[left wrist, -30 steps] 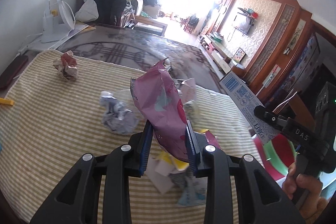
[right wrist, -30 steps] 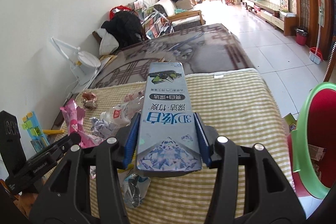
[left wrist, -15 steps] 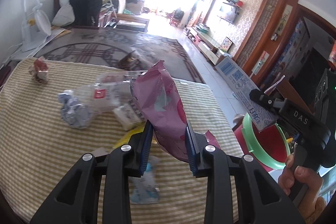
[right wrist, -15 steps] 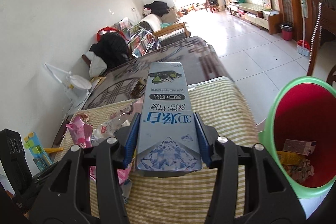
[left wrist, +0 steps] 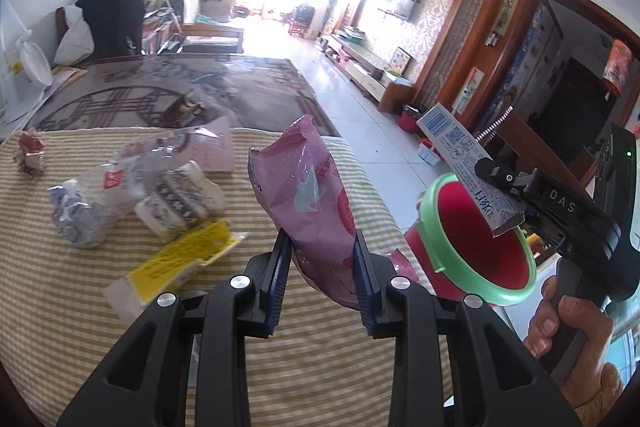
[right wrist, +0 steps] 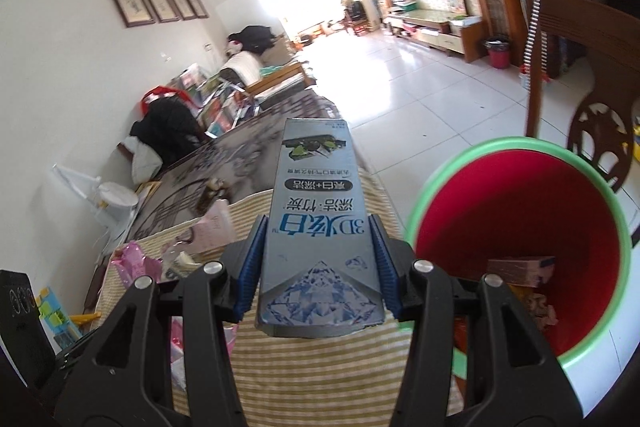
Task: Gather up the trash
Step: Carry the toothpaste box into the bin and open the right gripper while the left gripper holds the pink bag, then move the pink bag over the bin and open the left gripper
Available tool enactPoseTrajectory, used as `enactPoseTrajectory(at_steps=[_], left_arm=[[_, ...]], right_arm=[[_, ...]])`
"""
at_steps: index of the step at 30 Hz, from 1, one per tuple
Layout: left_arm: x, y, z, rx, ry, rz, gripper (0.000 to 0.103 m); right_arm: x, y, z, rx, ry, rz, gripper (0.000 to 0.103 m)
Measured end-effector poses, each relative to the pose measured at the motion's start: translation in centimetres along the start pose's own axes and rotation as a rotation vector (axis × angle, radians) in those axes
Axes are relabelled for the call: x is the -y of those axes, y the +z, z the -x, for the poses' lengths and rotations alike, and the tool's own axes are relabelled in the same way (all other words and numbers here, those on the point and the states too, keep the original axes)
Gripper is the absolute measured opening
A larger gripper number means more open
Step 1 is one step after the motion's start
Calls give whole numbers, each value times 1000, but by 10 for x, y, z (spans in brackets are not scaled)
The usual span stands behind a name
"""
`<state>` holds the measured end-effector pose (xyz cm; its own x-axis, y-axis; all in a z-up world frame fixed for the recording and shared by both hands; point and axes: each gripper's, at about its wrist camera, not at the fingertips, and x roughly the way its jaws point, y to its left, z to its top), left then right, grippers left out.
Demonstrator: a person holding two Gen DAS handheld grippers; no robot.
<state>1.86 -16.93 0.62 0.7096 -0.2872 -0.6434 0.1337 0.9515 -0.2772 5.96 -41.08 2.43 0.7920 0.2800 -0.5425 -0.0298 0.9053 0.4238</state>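
Two grippers, each loaded, beside the bin

Two pieces of trash are held at once. The left gripper (left wrist: 320, 267) has its jaws clenched on a pink wrapper (left wrist: 312, 195), which stands up crumpled between the blue pads (left wrist: 278, 279) above the striped cloth of the bench (left wrist: 60, 307). The right gripper (right wrist: 318, 259) has its jaws clamped on the sides of a grey toothpaste box (right wrist: 316, 227), which points away from the camera toward twelve o'clock.

In the left wrist view, the box (left wrist: 460, 163) shows at three o'clock, slanting over the green rim of the red bin (left wrist: 480, 239), with its torn lower end above the opening. A hand (left wrist: 568, 327) grips the right tool's handle at four o'clock.

In the right wrist view, the bin (right wrist: 520, 227) sits at three o'clock, just off the bench edge, with some cardboard scraps (right wrist: 520, 271) lying inside.

Several more pieces lie on the bench in the left wrist view: a yellow packet (left wrist: 180, 259) at nine o'clock, just left of the jaws; a crumpled grey ball (left wrist: 76, 219) farther left; a clear plastic bag (left wrist: 160, 163) at ten o'clock; a patterned white wrapper (left wrist: 180, 199) below it; and a small red-and-white wad (left wrist: 28, 155) near the far left edge. A white desk lamp (left wrist: 24, 75) stands beyond on the dark table.
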Motion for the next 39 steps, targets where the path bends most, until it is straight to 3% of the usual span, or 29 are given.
enactPoseTrajectory(at_steps=[7, 13, 15, 16, 17, 22, 25, 30, 32, 33, 34, 39], left_arm=[[26, 2, -11, -21, -46, -41, 28], [40, -1, -18, -35, -58, -77, 28], [43, 0, -25, -51, -71, -78, 28], [45, 0, -27, -57, -76, -80, 28], [48, 1, -30, -63, -85, -83, 28], [80, 8, -51, -82, -169, -115, 28], [105, 17, -72, -103, -233, -124, 28], [157, 24, -98, -111, -280, -231, 28], [173, 27, -109, -131, -295, -261, 36], [177, 28, -112, -131, -279, -265, 51], [179, 28, -114, -128, -257, -267, 57], [160, 23, -100, -104, -237, -255, 58]], right_arm=[[30, 4, 12, 22, -64, -57, 48], [57, 9, 17, 32, -181, -119, 49], [68, 8, 21, 48, -229, -169, 60], [71, 7, 23, 64, -242, -193, 79], [76, 8, 29, 93, -255, -219, 88], [95, 6, 72, 331, -362, -338, 98], [101, 1, 92, 445, -399, -400, 98], [98, 2, 105, 534, -471, -370, 98], [95, 4, 108, 566, -490, -347, 98], [93, 5, 108, 583, -498, -335, 98], [89, 4, 110, 604, -506, -317, 98], [85, 8, 104, 592, -504, -273, 98]])
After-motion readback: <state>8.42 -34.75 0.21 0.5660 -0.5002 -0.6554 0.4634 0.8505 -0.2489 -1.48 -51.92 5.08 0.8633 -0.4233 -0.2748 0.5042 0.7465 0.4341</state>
